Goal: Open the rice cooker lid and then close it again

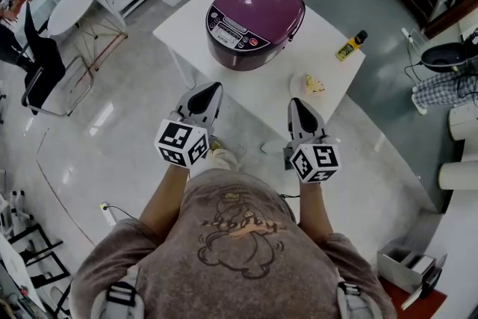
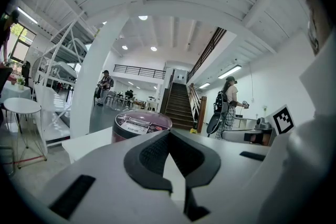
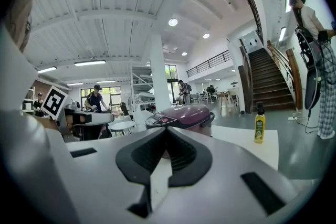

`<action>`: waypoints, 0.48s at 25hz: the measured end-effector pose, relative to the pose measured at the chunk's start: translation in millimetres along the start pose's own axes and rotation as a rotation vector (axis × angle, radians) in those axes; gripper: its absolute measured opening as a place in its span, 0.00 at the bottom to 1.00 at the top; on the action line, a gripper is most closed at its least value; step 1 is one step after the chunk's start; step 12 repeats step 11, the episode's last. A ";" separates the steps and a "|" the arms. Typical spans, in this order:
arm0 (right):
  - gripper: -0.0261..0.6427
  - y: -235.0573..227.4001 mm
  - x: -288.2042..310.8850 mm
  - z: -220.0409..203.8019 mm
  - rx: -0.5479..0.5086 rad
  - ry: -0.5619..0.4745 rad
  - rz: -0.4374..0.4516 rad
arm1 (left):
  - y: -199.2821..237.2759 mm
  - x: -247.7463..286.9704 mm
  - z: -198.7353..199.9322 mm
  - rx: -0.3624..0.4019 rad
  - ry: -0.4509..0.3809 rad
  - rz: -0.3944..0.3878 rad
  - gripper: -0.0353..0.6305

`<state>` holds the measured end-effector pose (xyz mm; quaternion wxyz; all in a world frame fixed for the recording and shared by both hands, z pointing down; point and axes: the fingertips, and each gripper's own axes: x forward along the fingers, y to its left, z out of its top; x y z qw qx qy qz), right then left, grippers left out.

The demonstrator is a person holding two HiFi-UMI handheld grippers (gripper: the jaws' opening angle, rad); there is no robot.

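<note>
The purple rice cooker (image 1: 254, 19) stands with its lid down on the far part of the white table (image 1: 328, 75), control panel facing the person. It is well ahead of both sets of fingers and touches neither. The left gripper (image 1: 213, 87) and right gripper (image 1: 296, 101) hover side by side over the table's near edge, each with its jaws pressed together on nothing. A yellow bottle (image 1: 349, 46) stands upright to the cooker's right
</note>
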<state>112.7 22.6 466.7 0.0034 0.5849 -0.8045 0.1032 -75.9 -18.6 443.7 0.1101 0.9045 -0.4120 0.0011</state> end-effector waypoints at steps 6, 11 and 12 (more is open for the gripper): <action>0.04 0.7 2.1 0.6 -0.003 0.001 0.004 | 2.3 0.0 1.0 -0.001 -0.002 0.007 0.08; 0.04 2.6 3.5 0.4 -0.002 0.003 0.010 | 3.8 -0.7 2.3 -0.006 -0.006 0.013 0.08; 0.04 2.6 3.5 0.4 -0.002 0.003 0.010 | 3.8 -0.7 2.3 -0.006 -0.006 0.013 0.08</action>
